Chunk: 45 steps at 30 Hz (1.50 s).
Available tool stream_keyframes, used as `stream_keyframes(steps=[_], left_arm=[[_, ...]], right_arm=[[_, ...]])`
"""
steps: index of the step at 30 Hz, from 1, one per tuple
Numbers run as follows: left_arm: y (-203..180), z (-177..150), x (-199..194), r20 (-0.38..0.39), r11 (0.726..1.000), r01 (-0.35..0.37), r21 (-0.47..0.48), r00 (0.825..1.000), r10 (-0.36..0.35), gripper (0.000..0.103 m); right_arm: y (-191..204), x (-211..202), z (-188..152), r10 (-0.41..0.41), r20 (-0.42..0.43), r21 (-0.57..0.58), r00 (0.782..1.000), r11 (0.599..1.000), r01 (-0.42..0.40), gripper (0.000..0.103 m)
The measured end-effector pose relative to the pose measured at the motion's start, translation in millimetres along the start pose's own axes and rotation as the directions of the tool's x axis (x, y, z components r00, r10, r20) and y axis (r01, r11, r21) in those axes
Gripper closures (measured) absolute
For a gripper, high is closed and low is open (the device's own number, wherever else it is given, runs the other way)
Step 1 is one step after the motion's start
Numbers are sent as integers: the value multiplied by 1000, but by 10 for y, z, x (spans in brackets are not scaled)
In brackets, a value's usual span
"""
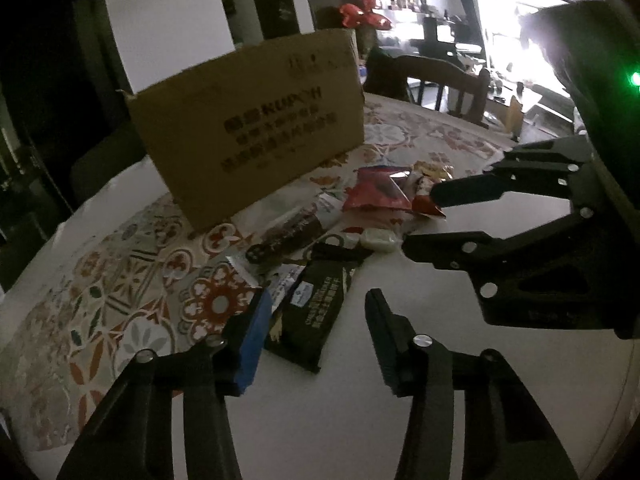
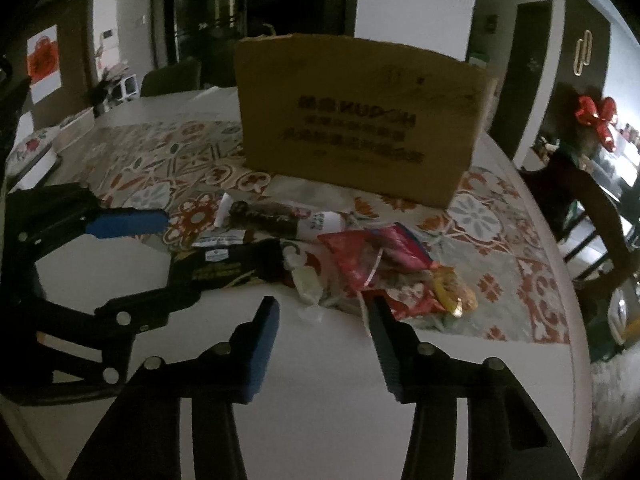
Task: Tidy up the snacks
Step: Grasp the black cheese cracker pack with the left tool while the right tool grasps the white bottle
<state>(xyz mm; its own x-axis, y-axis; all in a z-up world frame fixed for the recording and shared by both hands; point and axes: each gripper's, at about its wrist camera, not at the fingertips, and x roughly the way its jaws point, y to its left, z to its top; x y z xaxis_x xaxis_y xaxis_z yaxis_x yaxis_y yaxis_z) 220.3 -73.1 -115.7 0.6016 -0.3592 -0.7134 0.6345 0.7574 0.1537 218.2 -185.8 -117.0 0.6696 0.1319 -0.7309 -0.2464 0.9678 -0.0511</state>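
A pile of snack packets lies on the round table in front of a cardboard box [image 1: 256, 128], which also shows in the right wrist view [image 2: 360, 120]. The pile holds a black cracker pack [image 1: 316, 312], also visible in the right wrist view [image 2: 228, 264], a dark brown bar [image 1: 288, 232], a red packet [image 1: 376, 192] and a small white candy [image 1: 380, 240]. My left gripper [image 1: 316, 316] is open just over the black pack. My right gripper [image 2: 324, 308] is open in front of the white candies [image 2: 306, 280] and red packets [image 2: 372, 256]. It also shows in the left wrist view [image 1: 418, 218].
A patterned cloth [image 1: 132, 280] covers part of the white table [image 2: 332, 380]. Wooden chairs [image 1: 444, 80] stand at the far side. Red decorations [image 2: 596, 116] hang on the right. Small items [image 2: 36, 148] lie at the table's left edge.
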Motion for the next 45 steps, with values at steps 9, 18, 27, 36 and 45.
stream_keyframes(steps=[9,18,27,36,45], left_arm=[[45,34,135,-30,998,54,32,998,-53,64],[66,64,218,-39,996,74,57,997,-71,64],[170,78,328,-75,991,130,-8,989,-131,64],[203,53,376,-100,981,157,-110,981,-168,64],[216,54,375,-83,975,133,-180,985,-150,72]], right_arm=[[39,131,49,32,-8,-57,999,998,-33,67],[43,217,81,47,-7,-69,999,997,-47,68],[45,292,104,66,-17,-60,998,996,-67,73],[-19,402,75,109,-55,-2,992,994,-110,79],[-77,422,85,125,-48,40,991,992,-123,84]])
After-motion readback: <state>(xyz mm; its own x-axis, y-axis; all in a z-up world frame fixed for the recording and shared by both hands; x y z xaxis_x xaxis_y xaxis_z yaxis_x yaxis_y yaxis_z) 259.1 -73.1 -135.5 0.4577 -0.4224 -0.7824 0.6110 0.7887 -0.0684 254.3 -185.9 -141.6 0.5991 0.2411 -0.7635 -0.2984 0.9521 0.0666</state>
